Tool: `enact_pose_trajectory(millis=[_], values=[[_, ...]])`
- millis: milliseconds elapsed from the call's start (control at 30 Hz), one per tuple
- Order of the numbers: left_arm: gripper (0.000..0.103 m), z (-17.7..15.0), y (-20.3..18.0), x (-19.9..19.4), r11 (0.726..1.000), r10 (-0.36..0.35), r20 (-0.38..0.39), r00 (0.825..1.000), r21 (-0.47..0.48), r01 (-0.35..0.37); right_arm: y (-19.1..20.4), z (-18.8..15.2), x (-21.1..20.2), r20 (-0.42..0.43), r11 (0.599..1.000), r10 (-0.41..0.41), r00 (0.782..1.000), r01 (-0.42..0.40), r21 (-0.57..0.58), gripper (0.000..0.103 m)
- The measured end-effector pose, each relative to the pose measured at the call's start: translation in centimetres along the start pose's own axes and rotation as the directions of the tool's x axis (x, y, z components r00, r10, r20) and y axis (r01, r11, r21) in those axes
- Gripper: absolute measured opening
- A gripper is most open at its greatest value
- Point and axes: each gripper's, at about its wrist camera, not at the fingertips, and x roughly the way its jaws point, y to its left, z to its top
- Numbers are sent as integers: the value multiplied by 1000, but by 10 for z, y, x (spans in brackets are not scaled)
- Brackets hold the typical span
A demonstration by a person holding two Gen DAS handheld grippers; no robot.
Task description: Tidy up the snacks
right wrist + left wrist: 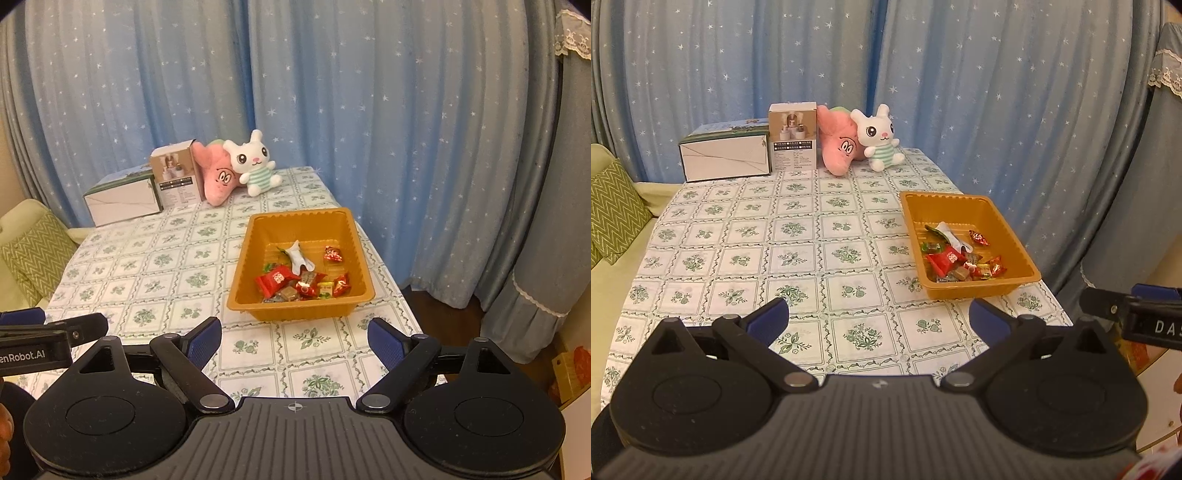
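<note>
An orange plastic tray stands on the right side of the table and holds several wrapped snacks, among them a red packet and a white wrapper. My left gripper hovers open over the near tablecloth, left of the tray, with nothing between its blue pads. My right gripper is open and empty too, just short of the tray's near wall. Each gripper shows at the edge of the other's view.
A table with a green floral checked cloth carries two boxes, a pink plush and a white bunny plush at its far end. Blue starred curtains hang behind. A sofa with a green cushion lies left.
</note>
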Motion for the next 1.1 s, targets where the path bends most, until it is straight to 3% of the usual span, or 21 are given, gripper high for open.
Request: enact_pose_trajectory(millis=[1100], values=[[103, -8, -2, -7, 1000, 4, 7, 1000, 20, -4, 11, -8, -5, 0, 999, 22, 1000, -22, -24, 86]])
